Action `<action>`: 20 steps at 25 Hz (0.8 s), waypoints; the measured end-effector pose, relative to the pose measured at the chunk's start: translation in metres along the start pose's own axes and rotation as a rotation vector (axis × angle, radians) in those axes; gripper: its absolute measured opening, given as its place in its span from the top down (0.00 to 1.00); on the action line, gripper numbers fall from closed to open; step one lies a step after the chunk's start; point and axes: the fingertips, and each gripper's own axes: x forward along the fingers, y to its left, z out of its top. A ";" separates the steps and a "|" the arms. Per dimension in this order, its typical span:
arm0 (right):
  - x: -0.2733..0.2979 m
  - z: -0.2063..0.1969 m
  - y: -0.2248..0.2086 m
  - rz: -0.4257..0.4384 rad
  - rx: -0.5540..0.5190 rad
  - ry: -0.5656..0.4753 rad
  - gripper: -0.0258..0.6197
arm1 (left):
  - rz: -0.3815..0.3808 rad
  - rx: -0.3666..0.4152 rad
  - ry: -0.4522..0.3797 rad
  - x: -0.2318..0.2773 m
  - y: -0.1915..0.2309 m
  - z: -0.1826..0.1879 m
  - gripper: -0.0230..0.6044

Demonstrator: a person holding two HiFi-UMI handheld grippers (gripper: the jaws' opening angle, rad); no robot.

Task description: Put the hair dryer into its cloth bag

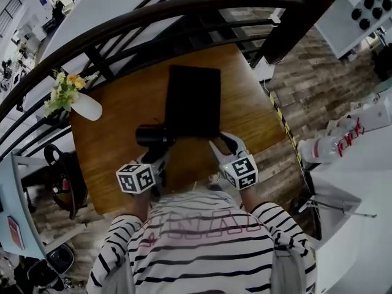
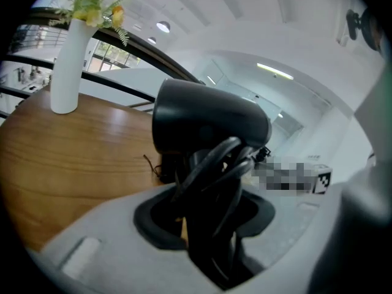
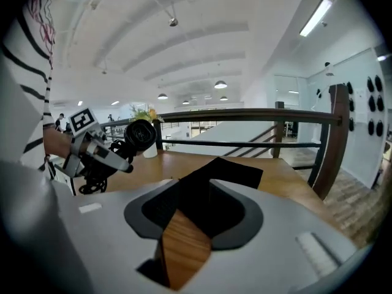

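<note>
A white vase (image 1: 86, 107) with yellow and white flowers (image 1: 64, 89) stands at the left edge of the wooden counter (image 1: 122, 97). A dark curved railing (image 1: 153, 14) runs along the counter's far side.

The left gripper (image 1: 160, 157) is over the near left part of the counter. Its fingers are closed on the handle of the black hair dryer (image 1: 153, 135), and the wound cord (image 2: 211, 164) is caught in the same grip. The dryer is outside the bag, its barrel just left of the bag's near left corner.

The black cloth bag (image 1: 193, 100) lies flat at the counter's centre.

The right gripper (image 1: 222, 146) is at the bag's near right corner. Its fingers stand apart and press on nothing — the bag's near edge and bare wood show between them.

Right of the counter is a wood-plank floor (image 1: 318, 84). Overhead, the right gripper view shows a white ceiling with round lamps and a strip light (image 3: 315, 17).
</note>
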 end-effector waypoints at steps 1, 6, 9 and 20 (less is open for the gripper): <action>0.002 -0.004 -0.006 0.018 -0.029 0.020 0.74 | 0.014 -0.011 -0.011 0.004 -0.001 0.000 0.70; 0.018 -0.027 -0.028 0.122 -0.165 0.108 0.72 | 0.082 -0.054 -0.051 0.019 -0.008 -0.005 0.70; 0.033 -0.045 -0.032 0.199 -0.263 0.166 0.70 | 0.120 -0.069 -0.063 0.021 -0.010 -0.010 0.70; 0.089 -0.092 -0.019 0.352 -0.450 0.326 0.72 | 0.197 -0.090 -0.076 0.017 -0.013 -0.023 0.70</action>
